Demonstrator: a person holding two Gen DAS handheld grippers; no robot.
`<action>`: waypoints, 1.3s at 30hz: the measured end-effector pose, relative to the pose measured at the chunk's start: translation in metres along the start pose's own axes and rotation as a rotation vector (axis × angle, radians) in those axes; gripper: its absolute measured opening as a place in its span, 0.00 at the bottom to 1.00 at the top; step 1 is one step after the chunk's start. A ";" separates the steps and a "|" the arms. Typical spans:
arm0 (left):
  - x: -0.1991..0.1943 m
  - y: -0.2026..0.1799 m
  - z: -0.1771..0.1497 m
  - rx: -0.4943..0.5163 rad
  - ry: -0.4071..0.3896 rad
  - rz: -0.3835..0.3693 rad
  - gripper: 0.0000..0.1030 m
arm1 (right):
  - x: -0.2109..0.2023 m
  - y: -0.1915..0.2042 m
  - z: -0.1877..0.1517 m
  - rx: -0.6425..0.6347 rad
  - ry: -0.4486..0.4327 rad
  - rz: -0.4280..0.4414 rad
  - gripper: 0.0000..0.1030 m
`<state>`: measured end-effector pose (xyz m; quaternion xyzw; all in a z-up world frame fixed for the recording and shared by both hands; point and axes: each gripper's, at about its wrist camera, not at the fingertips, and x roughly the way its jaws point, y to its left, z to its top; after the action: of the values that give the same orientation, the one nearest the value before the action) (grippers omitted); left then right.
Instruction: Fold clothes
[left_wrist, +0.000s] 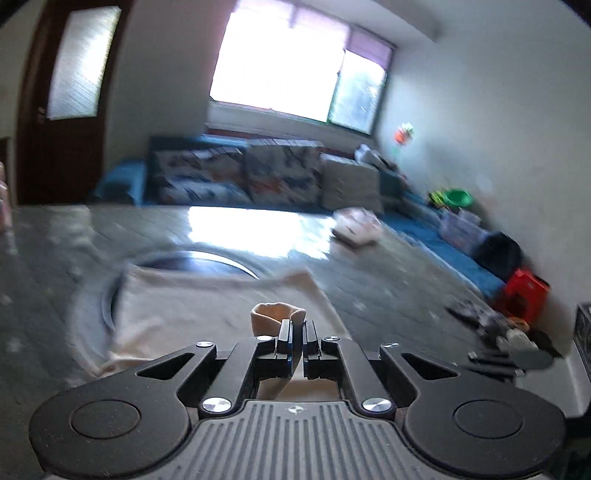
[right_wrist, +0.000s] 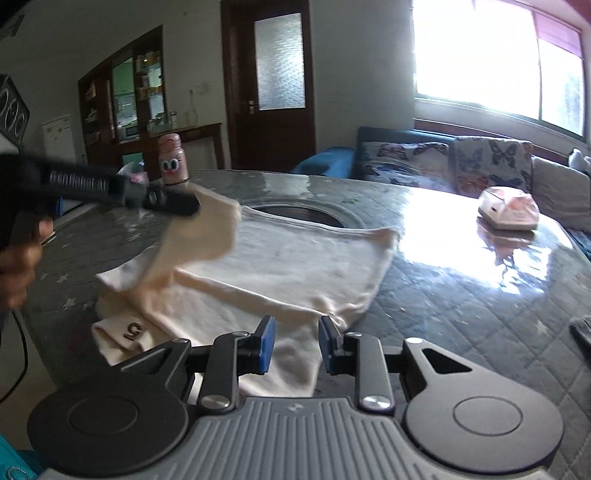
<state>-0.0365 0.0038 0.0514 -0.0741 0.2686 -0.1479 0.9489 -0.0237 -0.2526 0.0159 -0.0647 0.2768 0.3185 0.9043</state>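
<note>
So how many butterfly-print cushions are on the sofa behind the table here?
2. In the right wrist view, one butterfly cushion sits at the sofa's left end, the second right beside it. A plain cushion follows; more may lie beyond the frame.

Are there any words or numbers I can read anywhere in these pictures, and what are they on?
"5": a dark mark on the folded corner of the cream cotton garment lying on the grey quilted table; it could be another character seen turned.
Pink cartoon-face bottle: eyes and a mouth only, no words.
Pale pink box on the table: any print is too blurred to read.
Left claw, shut on the garment: ribbed, no readable label.
</note>
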 end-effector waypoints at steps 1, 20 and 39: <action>0.006 -0.004 -0.004 0.011 0.018 -0.010 0.05 | 0.000 -0.002 -0.001 0.006 0.003 -0.006 0.25; -0.038 0.054 -0.047 0.162 0.042 0.171 0.25 | 0.030 0.022 0.011 -0.042 0.055 0.049 0.25; -0.050 0.102 -0.076 0.126 0.158 0.262 0.09 | 0.082 0.035 0.019 -0.066 0.114 0.087 0.25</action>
<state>-0.0930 0.1114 -0.0107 0.0332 0.3398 -0.0447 0.9388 0.0165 -0.1749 -0.0103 -0.1006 0.3198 0.3624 0.8696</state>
